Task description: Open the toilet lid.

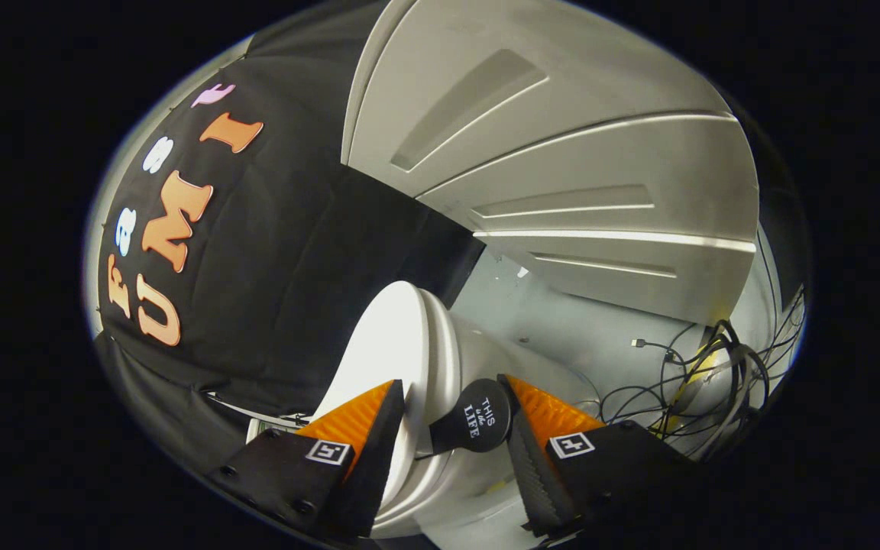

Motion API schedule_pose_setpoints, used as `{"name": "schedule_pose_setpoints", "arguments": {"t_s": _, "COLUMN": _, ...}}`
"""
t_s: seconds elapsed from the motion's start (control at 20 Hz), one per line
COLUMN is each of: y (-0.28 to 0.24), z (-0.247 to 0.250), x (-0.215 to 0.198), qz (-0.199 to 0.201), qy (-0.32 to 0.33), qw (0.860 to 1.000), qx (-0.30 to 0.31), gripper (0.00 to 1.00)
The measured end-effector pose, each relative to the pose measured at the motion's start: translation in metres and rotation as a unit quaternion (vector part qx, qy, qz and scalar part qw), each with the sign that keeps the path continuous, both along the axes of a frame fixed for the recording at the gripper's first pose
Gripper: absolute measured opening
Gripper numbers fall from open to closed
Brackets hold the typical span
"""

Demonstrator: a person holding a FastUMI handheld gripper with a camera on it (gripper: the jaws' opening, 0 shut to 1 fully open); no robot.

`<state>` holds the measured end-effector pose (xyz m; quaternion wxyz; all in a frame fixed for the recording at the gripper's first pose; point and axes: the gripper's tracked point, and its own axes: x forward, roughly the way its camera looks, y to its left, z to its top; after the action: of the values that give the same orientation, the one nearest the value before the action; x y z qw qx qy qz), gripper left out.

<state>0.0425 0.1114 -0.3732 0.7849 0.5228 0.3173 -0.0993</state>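
Two fingers of the gripper [451, 397] are held narrowly apart around the round black lift tab [474, 420] of the white toilet lid [390, 344], seen at eleven o'clock already partly raised, so further swinging back is judged outstanding.

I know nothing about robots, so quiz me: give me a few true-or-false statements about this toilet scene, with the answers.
1. A black round tab sits between the two fingers of the claw. True.
2. The smooth plastic toilet lid is black. False: it is white.
3. A tangle of dark cables lies beyond the claw. True.
4. The claw hangs well short of the toilet with nothing between its fingers. False: its fingers straddle the lid's edge and the tab, though whether both press on them cannot be told.
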Motion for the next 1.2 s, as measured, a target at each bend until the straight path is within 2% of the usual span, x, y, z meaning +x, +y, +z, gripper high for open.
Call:
{"name": "schedule_pose_setpoints", "arguments": {"t_s": 0.15, "y": -0.003, "z": 0.003, "x": 0.000, "qz": -0.001, "qy": -0.007, "qw": 1.000, "qx": 0.021, "gripper": 0.77}}
{"name": "schedule_pose_setpoints", "arguments": {"t_s": 0.25, "y": 0.001, "z": 0.002, "x": -0.002, "qz": -0.001, "qy": -0.007, "qw": 1.000, "qx": 0.025, "gripper": 0.68}}
{"name": "schedule_pose_setpoints", "arguments": {"t_s": 0.3, "y": 0.002, "z": 0.005, "x": -0.001, "qz": -0.001, "qy": -0.014, "qw": 0.999, "qx": 0.032, "gripper": 0.68}}
{"name": "schedule_pose_setpoints", "arguments": {"t_s": 0.4, "y": 0.003, "z": 0.005, "x": -0.003, "qz": -0.002, "qy": -0.014, "qw": 0.999, "qx": 0.040, "gripper": 0.62}}
{"name": "schedule_pose_setpoints", "arguments": {"t_s": 0.65, "y": 0.004, "z": 0.004, "x": -0.011, "qz": -0.009, "qy": -0.011, "qw": 0.998, "qx": 0.066, "gripper": 0.62}}
{"name": "schedule_pose_setpoints", "arguments": {"t_s": 0.75, "y": -0.003, "z": 0.004, "x": -0.018, "qz": -0.026, "qy": 0.002, "qw": 0.998, "qx": 0.052, "gripper": 0.61}}
{"name": "schedule_pose_setpoints", "arguments": {"t_s": 0.9, "y": -0.005, "z": 0.003, "x": -0.027, "qz": -0.027, "qy": 0.013, "qw": 0.999, "qx": 0.038, "gripper": 0.35}}
{"name": "schedule_pose_setpoints", "arguments": {"t_s": 1.05, "y": -0.012, "z": 0.003, "x": -0.025, "qz": -0.034, "qy": 0.009, "qw": 0.999, "qx": 0.034, "gripper": 0.35}}
{"name": "schedule_pose_setpoints", "arguments": {"t_s": 1.15, "y": -0.009, "z": 0.004, "x": -0.020, "qz": -0.033, "qy": -0.001, "qw": 0.999, "qx": 0.043, "gripper": 0.21}}
{"name": "schedule_pose_setpoints", "arguments": {"t_s": 1.2, "y": -0.010, "z": 0.009, "x": -0.017, "qz": -0.038, "qy": -0.010, "qw": 0.998, "qx": 0.048, "gripper": 0.21}}
